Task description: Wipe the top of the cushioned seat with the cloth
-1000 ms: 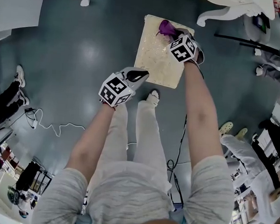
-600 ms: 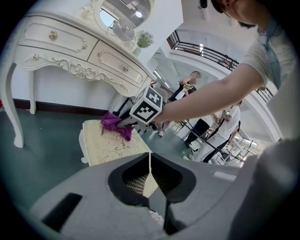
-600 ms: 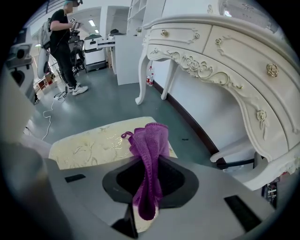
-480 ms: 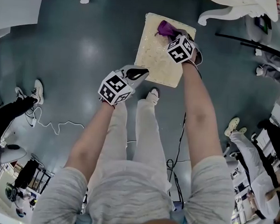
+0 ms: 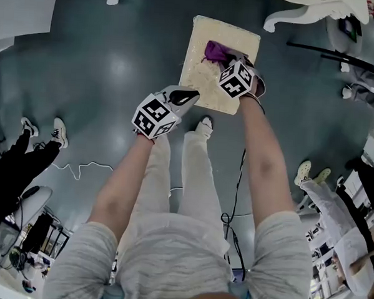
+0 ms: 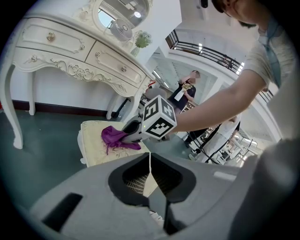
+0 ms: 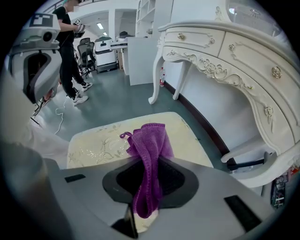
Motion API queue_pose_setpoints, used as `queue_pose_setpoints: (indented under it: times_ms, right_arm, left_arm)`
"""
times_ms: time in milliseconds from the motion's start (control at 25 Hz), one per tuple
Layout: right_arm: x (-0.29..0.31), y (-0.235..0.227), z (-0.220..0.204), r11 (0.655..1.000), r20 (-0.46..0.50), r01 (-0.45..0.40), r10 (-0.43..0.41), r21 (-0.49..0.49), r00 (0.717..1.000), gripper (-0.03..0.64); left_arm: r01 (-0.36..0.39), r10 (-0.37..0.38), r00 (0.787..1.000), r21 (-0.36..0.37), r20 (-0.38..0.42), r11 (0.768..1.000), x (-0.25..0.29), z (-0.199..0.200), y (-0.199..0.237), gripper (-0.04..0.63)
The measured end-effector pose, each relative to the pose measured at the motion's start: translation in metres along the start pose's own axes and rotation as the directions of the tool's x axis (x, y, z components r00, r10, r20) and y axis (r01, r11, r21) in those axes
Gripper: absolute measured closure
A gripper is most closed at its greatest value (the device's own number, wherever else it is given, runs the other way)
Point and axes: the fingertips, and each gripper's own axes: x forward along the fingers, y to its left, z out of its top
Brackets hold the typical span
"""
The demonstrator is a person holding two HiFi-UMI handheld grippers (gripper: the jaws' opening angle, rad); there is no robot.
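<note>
Pressing cloth (image 5: 216, 51) onto seat (image 5: 200, 84), clamped in right gripper (image 5: 226, 61).
Holding left gripper (image 5: 185, 97) at seat's near edge, closed tight, gripping nothing.

No readable text, no labels, brands, numbers or signs legible in any view

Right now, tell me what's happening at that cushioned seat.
A person holds a gripper in each hand. The right gripper is shut on a purple fabric cloth, which lies on the cream patterned cushioned seat. The left gripper, jaws together and empty, sits by the seat's near corner.
</note>
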Motion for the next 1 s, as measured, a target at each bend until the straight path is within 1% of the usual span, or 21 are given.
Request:
queue_pose_setpoints:
  times_ms: [200, 640, 1000]
  right_arm:
    - [-0.005, 0.024, -0.008, 1.0, 0.005, -0.026, 0.026, -0.004, 1.0, 0.545]
    - [-0.019, 0.074, -0.027, 0.996, 0.017, -0.074, 0.073, 0.042, 0.997, 0.545]
    - [-0.026, 0.102, -0.038, 0.993, 0.026, -0.105, 0.103, 0.057, 0.994, 0.545]
  left_arm:
    - [0.005, -0.005, 1.0, 0.005, -0.009, 1.0, 0.001, -0.003, -0.006, 0.58]
    - [0.011, -0.011, 1.0, 0.019, -0.011, 1.0, 0.003, -0.002, -0.017, 0.58]
    - [0.009, -0.009, 1.0, 0.024, -0.015, 1.0, 0.004, -0.003, -0.021, 0.58]
